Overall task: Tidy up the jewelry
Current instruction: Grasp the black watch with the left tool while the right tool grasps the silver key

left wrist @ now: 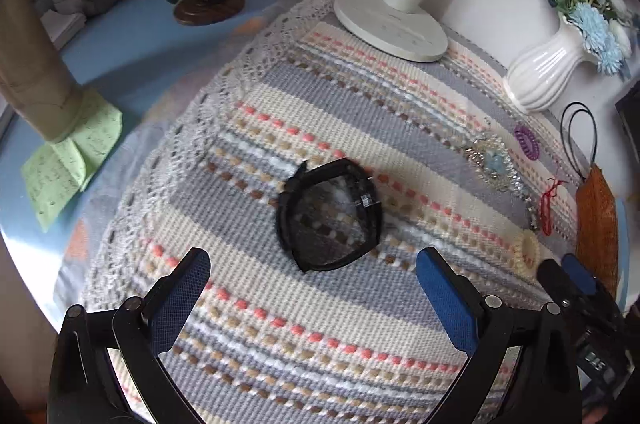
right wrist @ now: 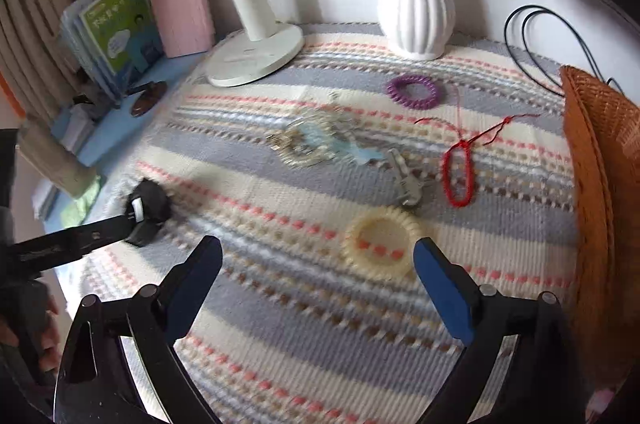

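We hover both wide-open, empty tools: left tool (left wrist: pixel 312 276) above the black wristwatch (left wrist: pixel 330 214), right tool (right wrist: pixel 318 264) near the cream coiled plastic ring (right wrist: pixel 380 244) on the striped woven mat (right wrist: pixel 280 324). Next, we judge: descend and grasp.

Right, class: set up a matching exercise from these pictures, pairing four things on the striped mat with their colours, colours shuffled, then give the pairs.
Things:
1. watch
2. coil hair tie by the vase
3. string bracelet
4. coil hair tie nearest the right gripper

Colours:
A. red
B. pale yellow
C. black
D. purple

Pairs: 1-C, 2-D, 3-A, 4-B
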The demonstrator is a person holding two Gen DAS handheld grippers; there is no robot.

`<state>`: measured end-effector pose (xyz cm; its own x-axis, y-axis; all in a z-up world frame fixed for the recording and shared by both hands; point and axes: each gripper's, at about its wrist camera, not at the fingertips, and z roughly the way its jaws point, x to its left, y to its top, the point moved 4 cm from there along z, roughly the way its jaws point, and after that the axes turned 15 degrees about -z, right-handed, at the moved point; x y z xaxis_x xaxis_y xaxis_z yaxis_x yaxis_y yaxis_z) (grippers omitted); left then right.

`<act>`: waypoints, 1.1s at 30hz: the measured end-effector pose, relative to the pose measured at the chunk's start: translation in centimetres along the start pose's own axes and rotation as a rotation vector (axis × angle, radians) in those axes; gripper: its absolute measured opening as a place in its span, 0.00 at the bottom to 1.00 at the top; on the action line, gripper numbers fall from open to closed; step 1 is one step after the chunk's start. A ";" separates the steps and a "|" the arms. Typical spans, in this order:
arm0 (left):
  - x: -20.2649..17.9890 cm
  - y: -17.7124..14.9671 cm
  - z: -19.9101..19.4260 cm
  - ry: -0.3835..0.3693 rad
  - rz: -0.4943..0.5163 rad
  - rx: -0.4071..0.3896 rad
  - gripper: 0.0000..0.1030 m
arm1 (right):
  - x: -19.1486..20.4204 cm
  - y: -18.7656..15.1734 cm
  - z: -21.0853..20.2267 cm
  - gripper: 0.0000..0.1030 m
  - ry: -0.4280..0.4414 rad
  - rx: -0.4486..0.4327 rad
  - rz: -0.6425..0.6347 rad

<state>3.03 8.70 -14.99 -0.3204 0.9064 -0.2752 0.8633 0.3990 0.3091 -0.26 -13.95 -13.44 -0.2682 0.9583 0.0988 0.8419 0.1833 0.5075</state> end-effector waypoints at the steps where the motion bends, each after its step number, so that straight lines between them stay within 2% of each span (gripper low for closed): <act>1: -0.4 0.0 0.4 0.002 0.010 -0.006 0.99 | -0.3 0.1 0.4 0.94 -0.011 -0.004 -0.011; 2: -0.9 -0.1 0.8 0.020 0.027 -0.008 0.99 | -0.5 0.1 0.8 0.93 -0.024 -0.002 -0.025; 4: -1.8 -0.2 1.7 0.062 0.076 -0.008 0.84 | -1.1 0.2 1.9 0.89 -0.045 0.014 -0.047; 5: -2.1 -0.3 2.2 0.084 0.091 -0.006 0.80 | -1.4 0.1 2.2 0.84 -0.051 0.021 -0.053; 7: -2.1 -0.5 3.0 0.121 0.091 -0.011 0.66 | -2.0 -0.1 2.7 0.80 -0.072 0.024 -0.054; 10: -2.2 -0.8 3.5 0.146 0.096 -0.030 0.64 | -2.7 -0.4 3.7 0.77 -0.100 0.036 -0.053; 15: -2.0 -0.5 3.0 0.136 0.085 -0.031 0.53 | -2.6 -0.4 5.1 0.55 -0.124 0.043 -0.100; 18: -2.1 -0.4 2.8 0.136 0.096 -0.030 0.49 | -2.5 -0.4 5.2 0.42 -0.119 0.040 -0.084; 19: -2.2 -0.4 2.8 0.134 0.098 -0.030 0.46 | -2.5 -0.4 5.1 0.42 -0.115 0.039 -0.082; 20: -2.3 -0.3 2.7 0.129 0.098 -0.031 0.45 | -2.6 -0.5 5.1 0.35 -0.115 0.039 -0.086; 21: -2.4 -0.2 2.6 0.121 0.097 -0.034 0.39 | -2.5 -0.5 5.1 0.13 -0.114 0.038 -0.092; 26: -3.2 0.5 1.5 0.084 0.089 -0.060 0.35 | -2.7 -1.1 3.9 0.14 -0.081 0.031 -0.061; 33: -3.8 0.8 -0.1 0.023 0.064 -0.064 0.33 | -3.4 -1.1 0.3 0.14 -0.039 -0.048 -0.005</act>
<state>4.92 5.63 -13.62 -0.2750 0.9329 -0.2326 0.8558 0.3478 0.3829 -0.16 -17.36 -14.59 -0.2534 0.9653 0.0629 0.8171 0.1787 0.5481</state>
